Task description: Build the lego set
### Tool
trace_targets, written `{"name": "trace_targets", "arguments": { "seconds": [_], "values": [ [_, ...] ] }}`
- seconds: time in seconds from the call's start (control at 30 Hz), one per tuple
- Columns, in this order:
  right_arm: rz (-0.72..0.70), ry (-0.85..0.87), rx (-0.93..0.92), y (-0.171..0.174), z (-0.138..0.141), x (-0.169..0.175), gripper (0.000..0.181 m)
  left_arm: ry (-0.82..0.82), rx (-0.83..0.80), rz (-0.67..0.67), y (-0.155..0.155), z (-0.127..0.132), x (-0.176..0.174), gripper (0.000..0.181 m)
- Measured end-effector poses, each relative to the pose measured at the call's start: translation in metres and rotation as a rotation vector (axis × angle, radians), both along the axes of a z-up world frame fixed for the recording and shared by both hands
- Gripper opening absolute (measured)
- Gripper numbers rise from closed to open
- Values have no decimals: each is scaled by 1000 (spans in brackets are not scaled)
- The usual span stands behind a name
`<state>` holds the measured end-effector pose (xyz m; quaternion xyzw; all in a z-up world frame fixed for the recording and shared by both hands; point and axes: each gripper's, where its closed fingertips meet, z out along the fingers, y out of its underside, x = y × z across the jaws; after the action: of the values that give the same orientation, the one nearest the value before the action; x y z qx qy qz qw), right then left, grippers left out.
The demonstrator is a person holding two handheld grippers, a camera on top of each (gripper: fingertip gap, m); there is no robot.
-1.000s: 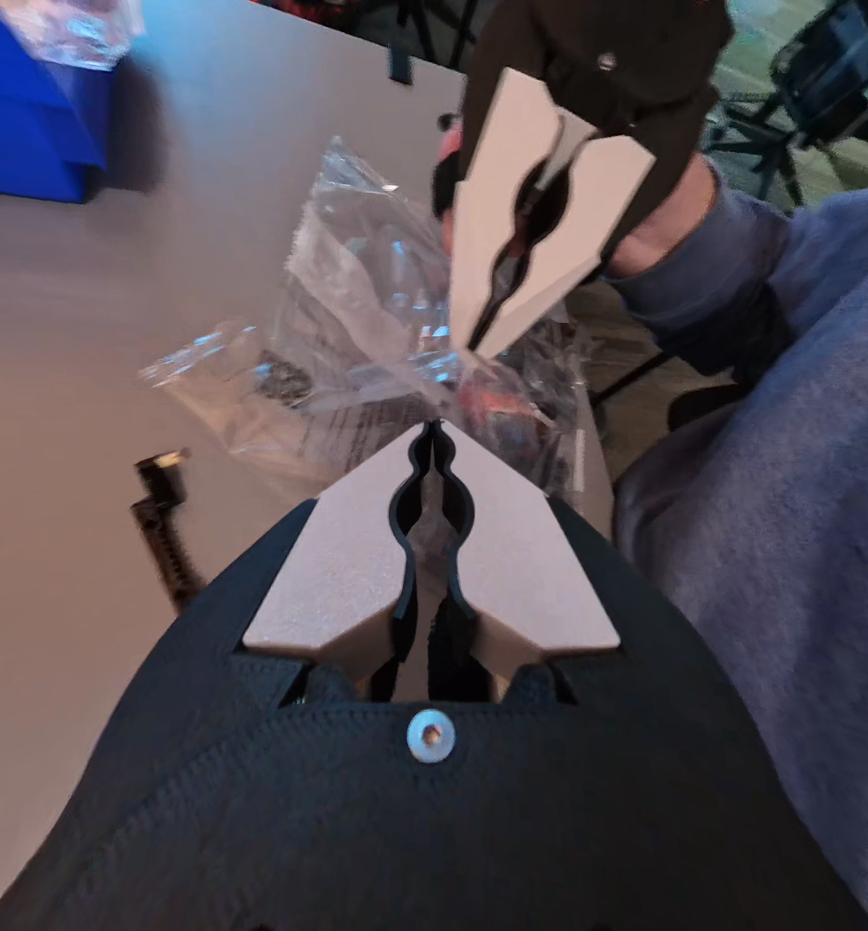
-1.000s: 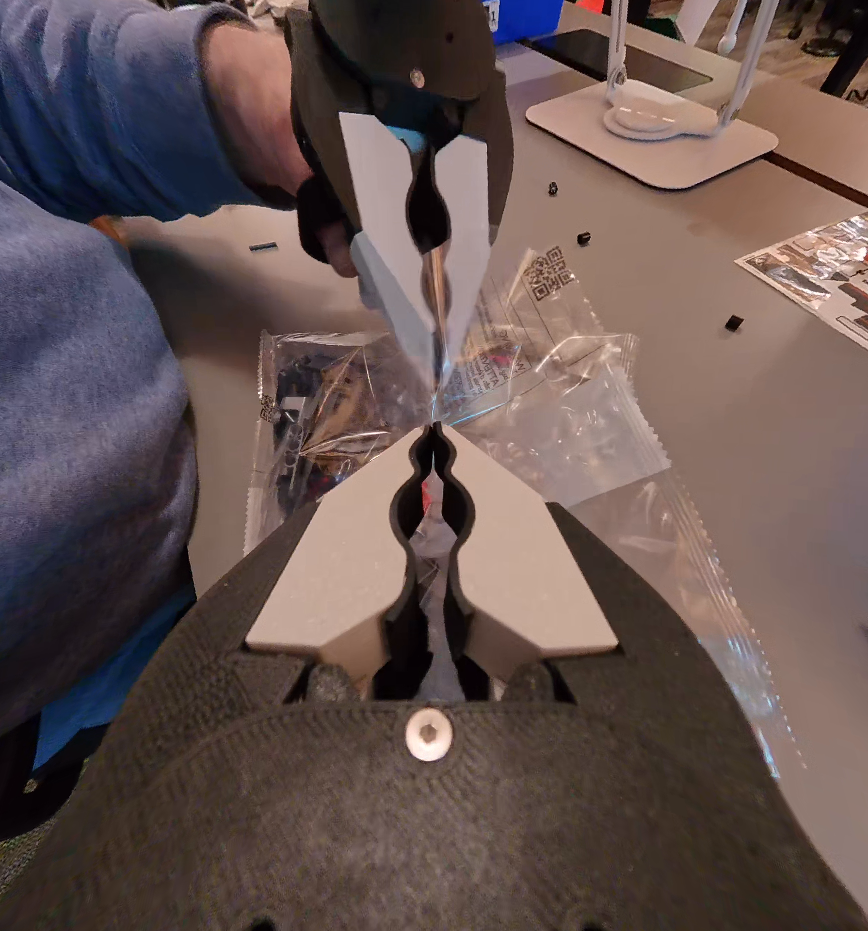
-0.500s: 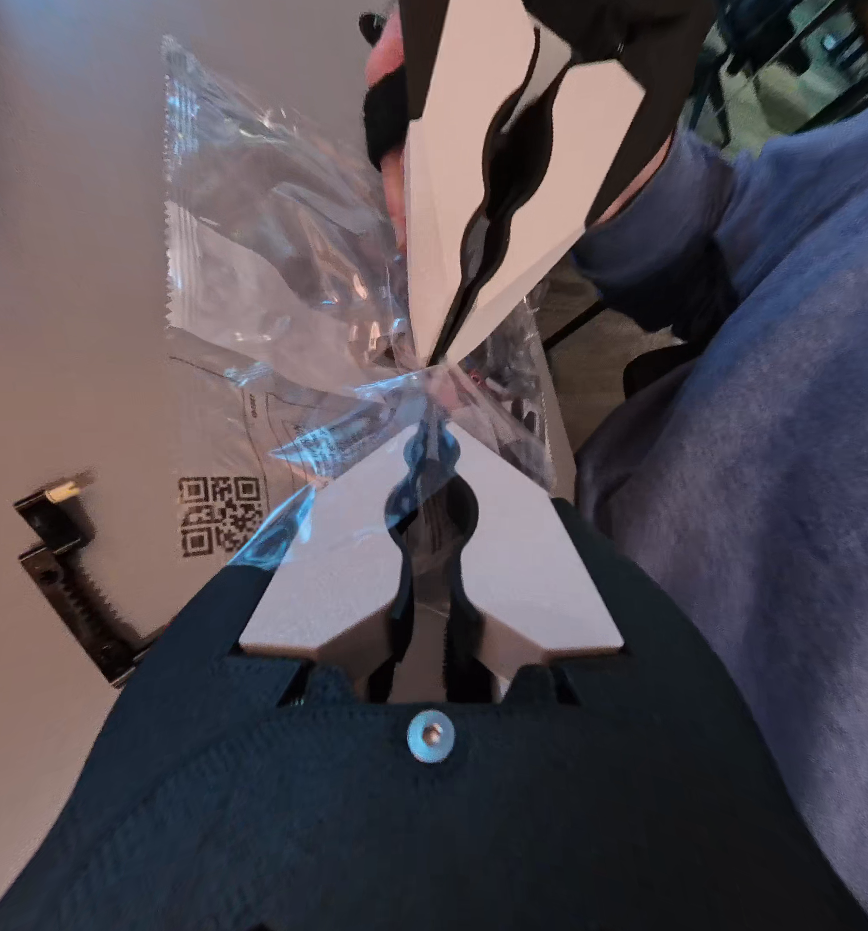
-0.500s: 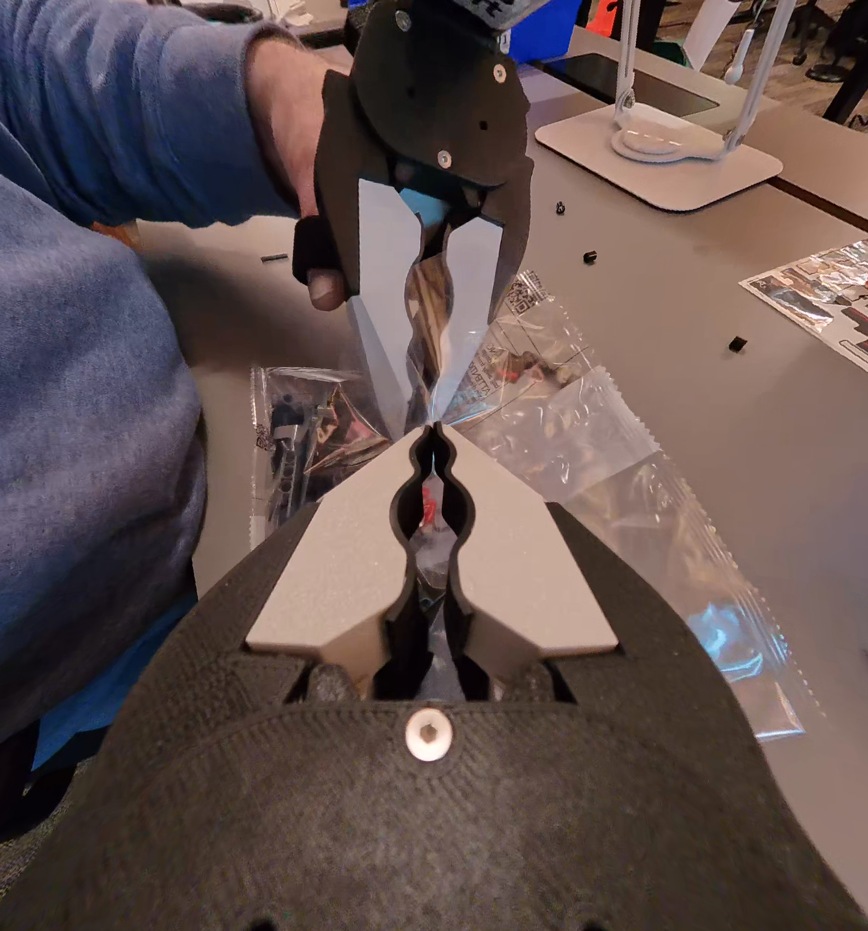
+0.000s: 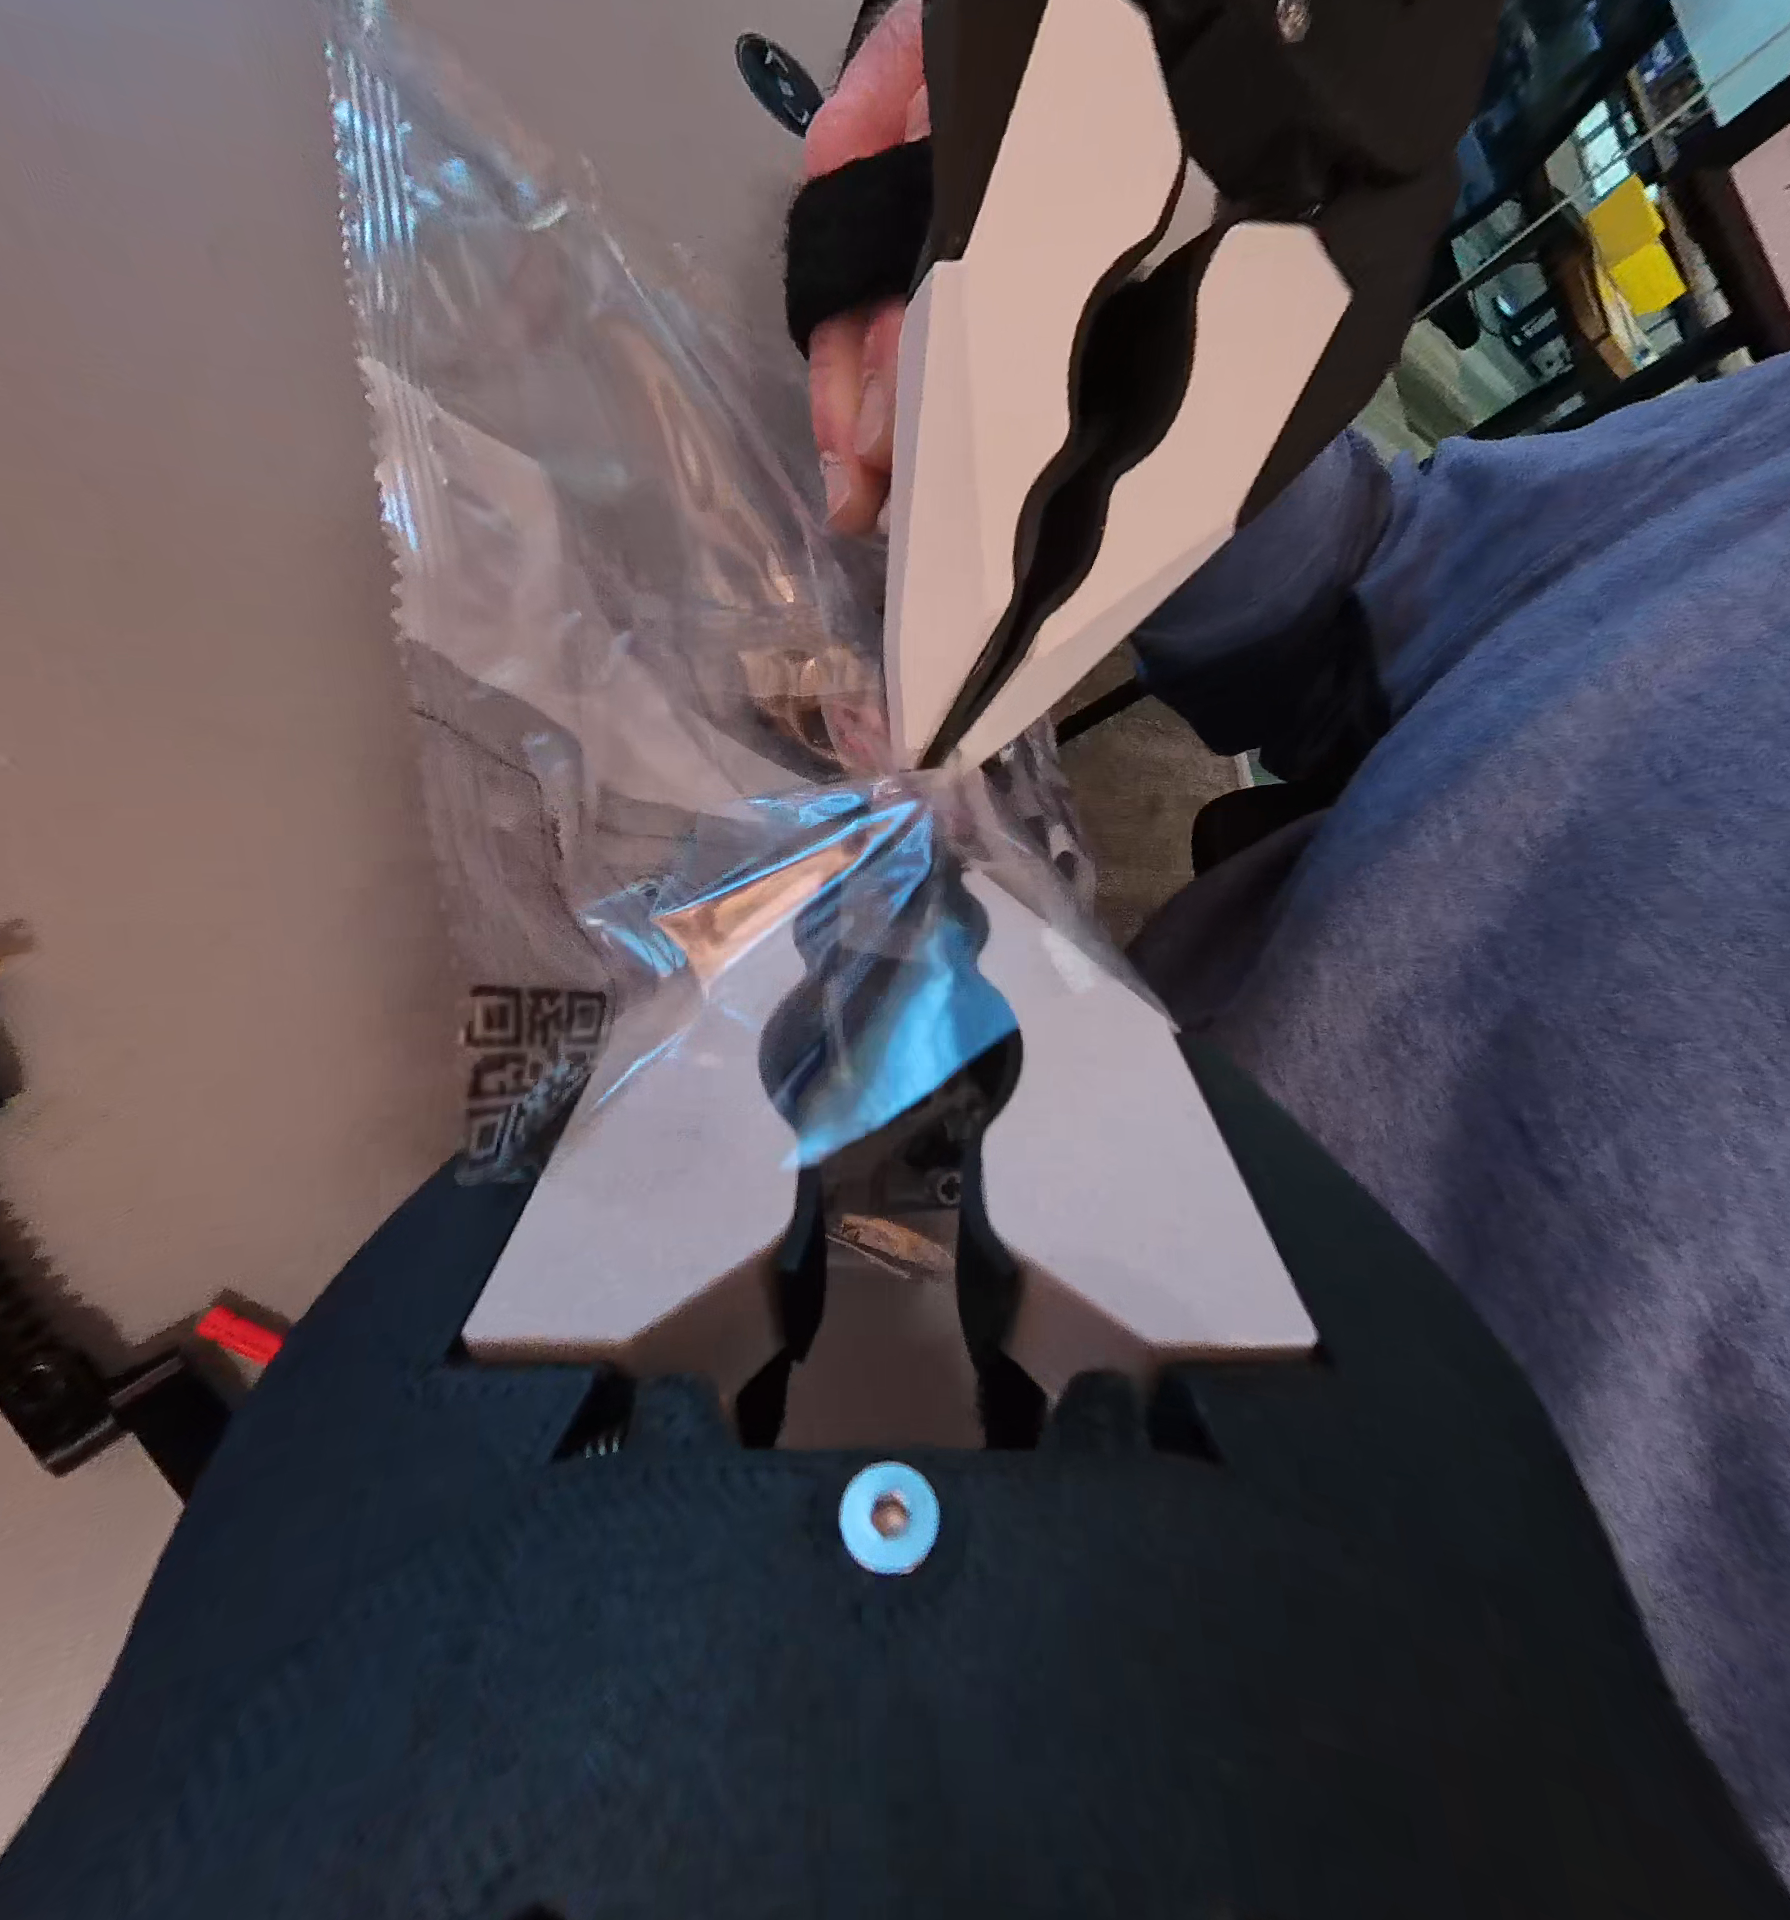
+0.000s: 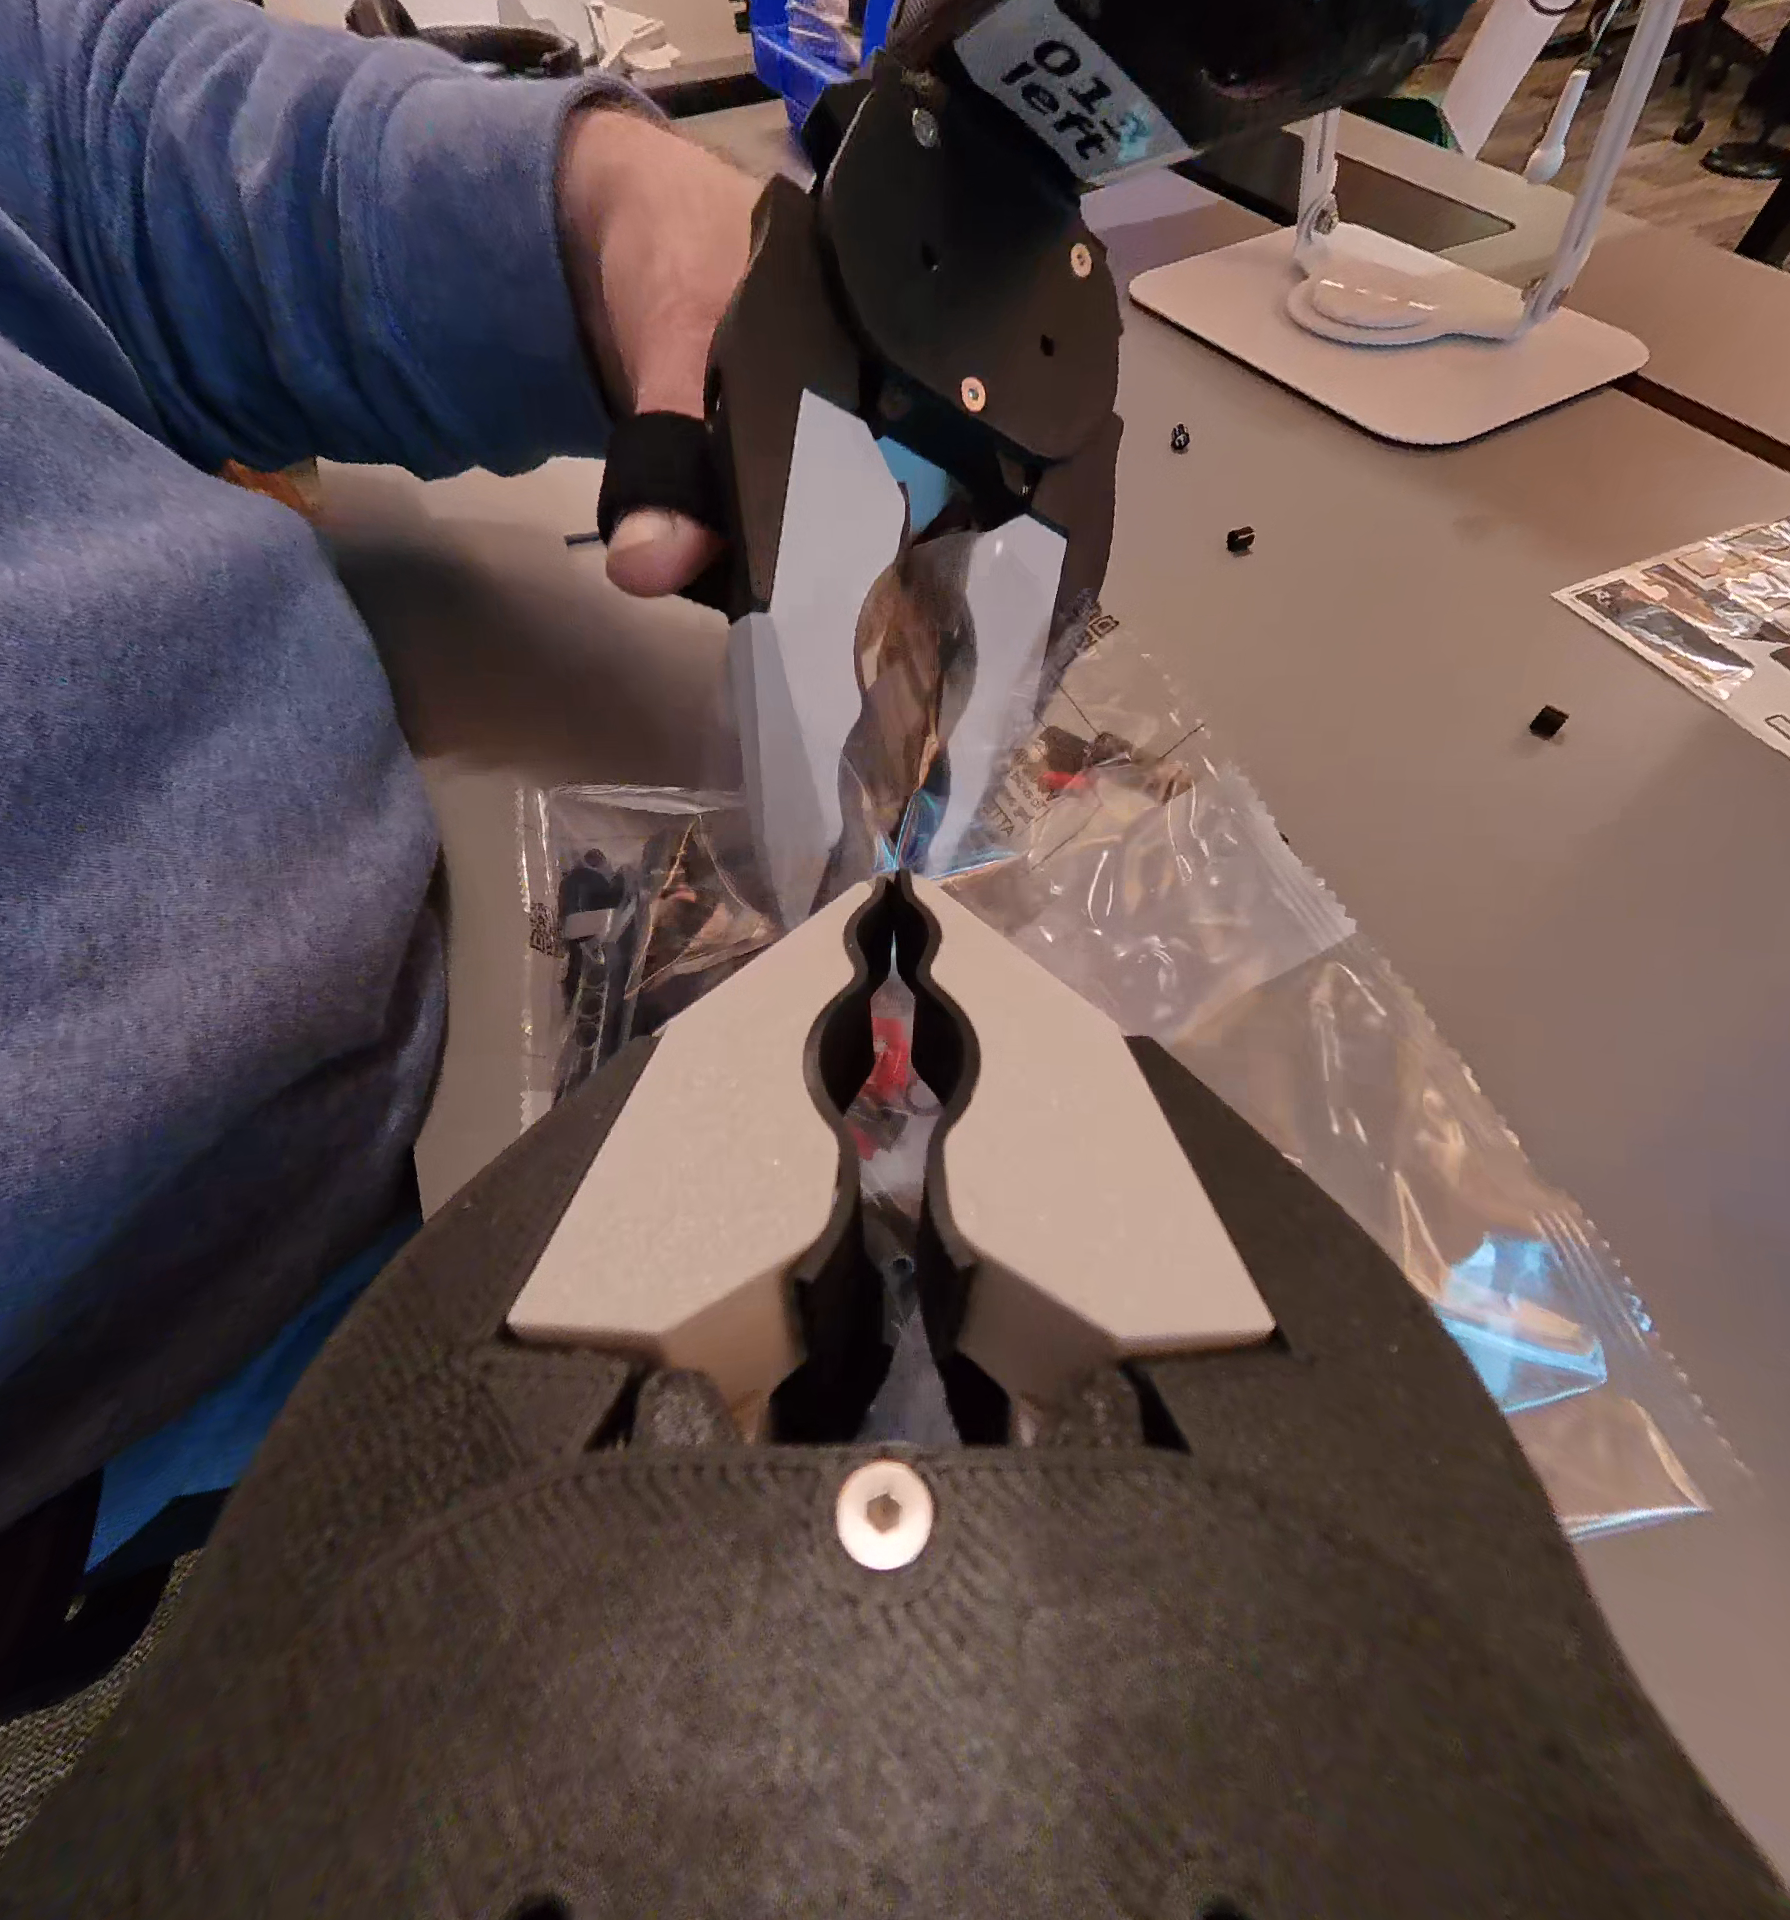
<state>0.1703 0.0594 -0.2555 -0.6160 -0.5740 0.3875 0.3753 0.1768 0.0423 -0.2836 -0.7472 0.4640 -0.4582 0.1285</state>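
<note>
While both my grippers pinch it, the clear parts bag [image 6: 1171, 914] hangs taut between their tips, just above the table [image 6: 1493, 582].

Item: bag of Lego pieces, long axis running away from the right gripper [image 6: 896, 883] toward a sticker sheet [image 6: 1743, 634]. Left gripper [image 5: 938, 862] clamped on film; the right one likewise, tips almost touching across the bag. I judge opposite pulls tear it.
</note>
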Motion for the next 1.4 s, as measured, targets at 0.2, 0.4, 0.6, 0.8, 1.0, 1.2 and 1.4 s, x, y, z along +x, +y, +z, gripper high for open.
{"name": "trace_targets", "arguments": {
  "seconds": [0.2,0.4,0.6,0.8,1.0,1.2,1.4],
  "values": [
    [1,2,0,0,0,0,0,2,-8,-18,-6,-2,6,0],
    [7,3,1,0,0,-1,0,-42,-49,-14,-5,0,5,4],
    [14,29,-11,-1,5,0,0,-147,-85,-56,-9,19,-3,16],
    [3,-50,26,-3,-4,-1,13,-130,-67,-52,-12,7,0,15],
    [-56,-150,59,-7,-9,10,45,-122,-31,-40,-14,1,6,16],
    [-268,-2,-40,2,3,63,56,-115,-22,-50,-17,-3,13,18],
    [-469,-27,-73,-6,8,138,56,-109,-11,-53,-19,-1,19,16]
  ]
}}
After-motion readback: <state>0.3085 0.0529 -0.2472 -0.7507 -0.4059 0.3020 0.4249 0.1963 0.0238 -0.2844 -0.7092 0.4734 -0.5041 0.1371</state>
